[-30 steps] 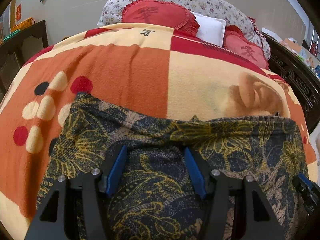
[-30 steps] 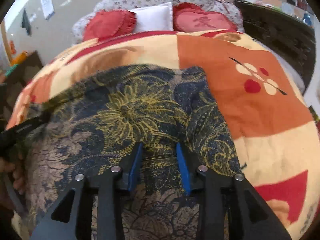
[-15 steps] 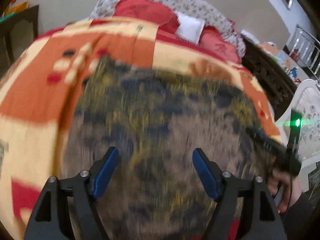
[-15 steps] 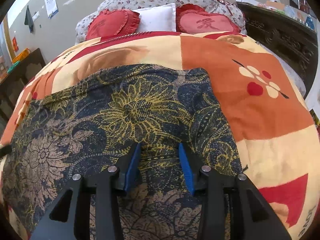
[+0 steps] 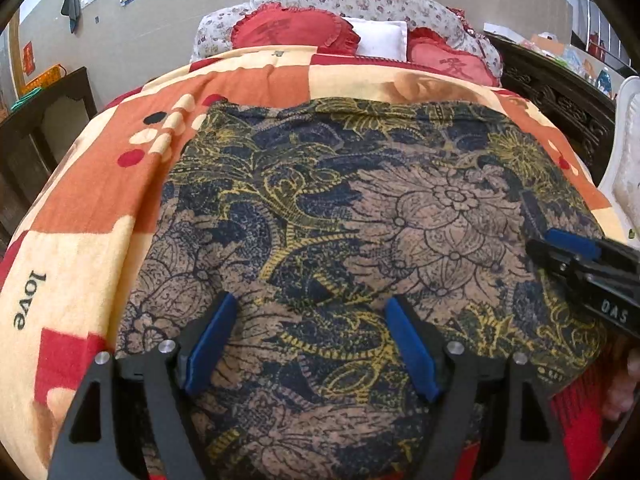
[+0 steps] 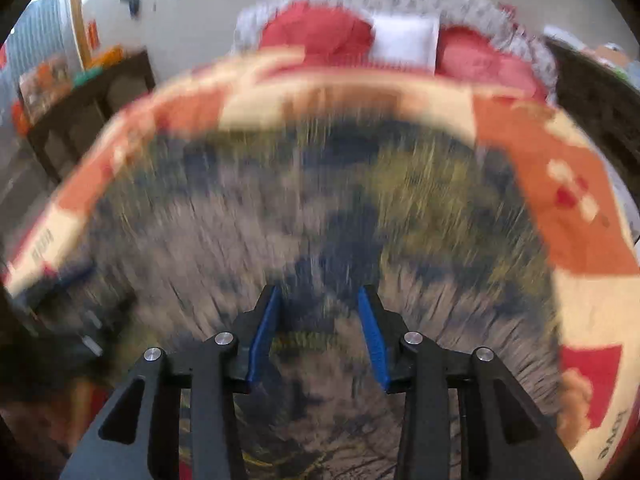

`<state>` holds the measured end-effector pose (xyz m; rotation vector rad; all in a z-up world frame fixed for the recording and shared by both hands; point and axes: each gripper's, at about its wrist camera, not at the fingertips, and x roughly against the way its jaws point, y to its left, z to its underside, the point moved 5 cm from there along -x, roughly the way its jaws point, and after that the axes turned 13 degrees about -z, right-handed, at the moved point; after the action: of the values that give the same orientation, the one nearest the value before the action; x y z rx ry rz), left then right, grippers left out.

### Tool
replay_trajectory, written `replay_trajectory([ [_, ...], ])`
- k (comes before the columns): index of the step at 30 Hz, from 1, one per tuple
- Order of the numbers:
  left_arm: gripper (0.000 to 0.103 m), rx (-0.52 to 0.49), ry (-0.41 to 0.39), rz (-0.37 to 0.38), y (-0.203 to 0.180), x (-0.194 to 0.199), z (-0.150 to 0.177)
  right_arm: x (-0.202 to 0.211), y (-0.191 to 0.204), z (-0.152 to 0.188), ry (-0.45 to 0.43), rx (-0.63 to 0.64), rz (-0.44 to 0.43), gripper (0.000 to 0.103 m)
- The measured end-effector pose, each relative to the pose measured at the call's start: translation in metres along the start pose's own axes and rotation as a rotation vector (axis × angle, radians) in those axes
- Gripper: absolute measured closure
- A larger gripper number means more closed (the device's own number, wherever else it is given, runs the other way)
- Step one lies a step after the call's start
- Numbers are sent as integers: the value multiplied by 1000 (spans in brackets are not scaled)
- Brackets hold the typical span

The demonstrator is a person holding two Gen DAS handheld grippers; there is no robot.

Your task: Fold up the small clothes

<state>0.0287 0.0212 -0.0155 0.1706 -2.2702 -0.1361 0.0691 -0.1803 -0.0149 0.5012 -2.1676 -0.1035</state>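
A dark navy garment [image 5: 360, 208] with a yellow and tan flower print lies spread flat on the bed blanket [image 5: 100, 200]. My left gripper [image 5: 312, 308] hovers over its near edge, open and empty. My right gripper [image 6: 320, 296] is open and empty above the garment [image 6: 320, 200]; that view is motion-blurred. The right gripper also shows at the right edge of the left wrist view [image 5: 568, 240], over the garment's right side.
Red heart cushions [image 5: 292, 32] and a white pillow [image 5: 380, 38] lie at the bed's head. A dark wooden cabinet [image 5: 44, 120] stands on the left, a dark carved bed frame [image 5: 560, 96] and a white chair [image 5: 628, 152] on the right.
Both grippers have pulled back and up from the garment. The left jaws opened wider. The garment lies flatter and more of it is in view.
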Motion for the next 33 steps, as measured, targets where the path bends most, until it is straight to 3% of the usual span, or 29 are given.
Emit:
replay_trajectory([
  [3, 22, 3, -1, 2, 1, -1, -2, 3, -5, 0, -22, -32, -37, 58],
  [8, 22, 3, -1, 4, 1, -1, -2, 2, 1, 0, -20, -2, 3, 56],
  [22, 21, 15, -3, 20, 3, 2, -2, 1, -3, -1, -28, -25, -21, 55],
  [24, 21, 62, 3, 60, 8, 16, 3, 2, -3, -1, -29, -24, -21, 55],
  [29, 8, 233, -61, 322, 23, 76, 41, 2, -4, -2, -34, -34, -34, 55],
  [33, 10, 479, -8, 450, 47, 62, 72, 3, -5, -3, -36, -39, -43, 55],
])
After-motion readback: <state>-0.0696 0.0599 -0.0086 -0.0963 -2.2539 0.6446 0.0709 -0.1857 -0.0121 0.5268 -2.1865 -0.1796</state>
